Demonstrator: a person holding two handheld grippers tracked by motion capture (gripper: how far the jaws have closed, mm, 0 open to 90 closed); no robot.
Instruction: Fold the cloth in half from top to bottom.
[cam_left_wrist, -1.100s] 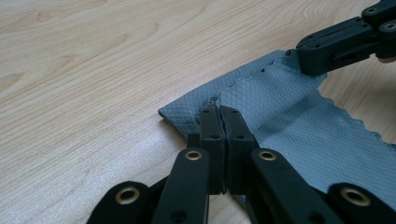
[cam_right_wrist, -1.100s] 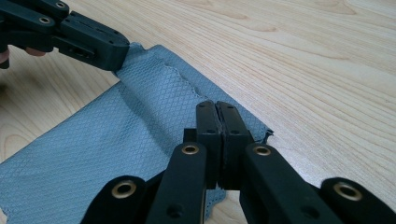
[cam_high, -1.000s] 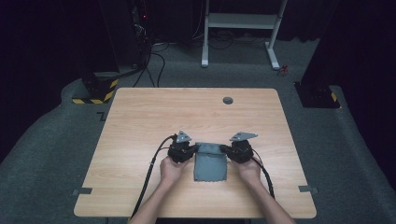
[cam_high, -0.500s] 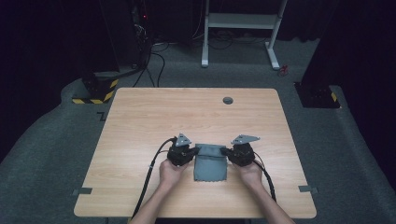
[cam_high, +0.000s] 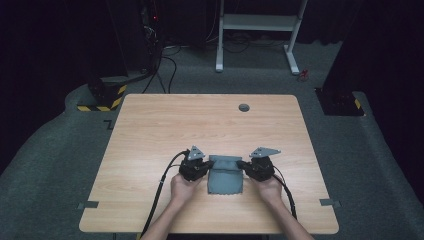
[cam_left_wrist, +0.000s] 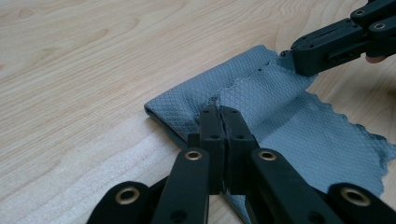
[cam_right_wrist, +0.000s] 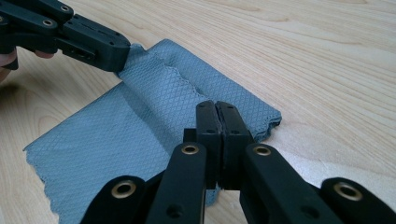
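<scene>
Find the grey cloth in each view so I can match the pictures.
High view: cloth lies low centre on the table, between the two grippers.
Left gripper view: cloth centre to right.
Right gripper view: cloth centre to left.
Shared landmark: the cloth's zigzag-cut edge.

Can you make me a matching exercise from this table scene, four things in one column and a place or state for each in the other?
Things:
1. left tongs
2. right tongs
3. grey cloth
4. round dark grommet

Places or states:
A. set in the table's far edge, away from the hands
B. shut on the cloth's left far corner
C. partly folded, lying between the two hands
D. shut on the cloth's right far corner

Pairs: 1-B, 2-D, 3-C, 4-A
</scene>
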